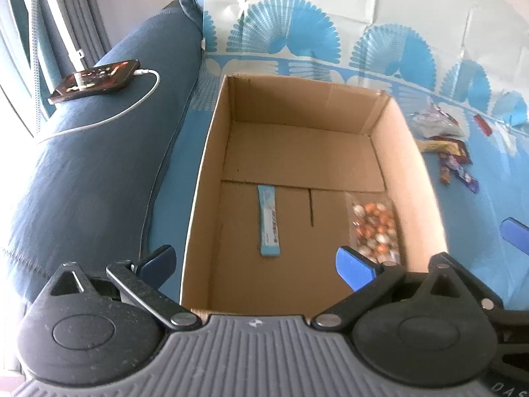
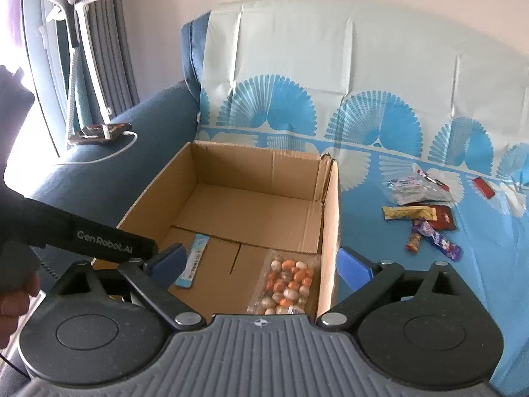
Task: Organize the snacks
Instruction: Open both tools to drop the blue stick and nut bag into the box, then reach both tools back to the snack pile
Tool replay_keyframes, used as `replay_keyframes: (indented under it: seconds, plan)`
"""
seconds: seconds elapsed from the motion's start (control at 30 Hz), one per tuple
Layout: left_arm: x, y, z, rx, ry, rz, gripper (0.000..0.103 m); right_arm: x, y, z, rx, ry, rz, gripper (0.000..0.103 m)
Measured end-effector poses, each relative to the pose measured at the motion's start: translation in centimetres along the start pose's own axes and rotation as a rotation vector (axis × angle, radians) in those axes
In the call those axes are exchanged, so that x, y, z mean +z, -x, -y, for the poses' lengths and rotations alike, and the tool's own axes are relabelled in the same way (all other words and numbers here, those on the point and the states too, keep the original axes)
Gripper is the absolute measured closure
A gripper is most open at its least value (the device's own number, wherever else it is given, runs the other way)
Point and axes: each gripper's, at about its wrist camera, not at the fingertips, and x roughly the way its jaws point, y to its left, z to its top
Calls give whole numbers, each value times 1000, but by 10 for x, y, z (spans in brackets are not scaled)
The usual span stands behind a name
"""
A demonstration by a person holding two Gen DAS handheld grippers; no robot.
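An open brown cardboard box (image 1: 297, 152) is filling the centre of the left wrist view, sitting on a blue-and-white patterned cover (image 1: 469, 264). Inside it a light-blue snack stick (image 1: 268, 221) is lying lengthwise at lower centre, and a clear bag of orange and white candies (image 1: 375, 228) is resting against the right wall. More wrapped snacks (image 2: 426, 211) are lying at right of the right wrist view. The left gripper (image 1: 256, 261) and the right gripper (image 2: 261, 261) are both gaping wide, gripping nothing.

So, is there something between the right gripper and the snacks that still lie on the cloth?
Nothing visible. The right gripper, open and empty, hangs above the cardboard box; the loose snacks lie uncovered to its right, past the box wall.
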Motion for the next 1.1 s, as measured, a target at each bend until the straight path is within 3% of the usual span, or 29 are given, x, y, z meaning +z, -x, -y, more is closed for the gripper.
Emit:
replay_keyframes:
  seconds: [0.5,1.1]
  plan:
    - [-58,74,12,33,-7,72,0,-35,88,-22,18,30,101,2]
    - [-63,89,20,54,-45,102,0,-41,104,-16,23,14,139,1]
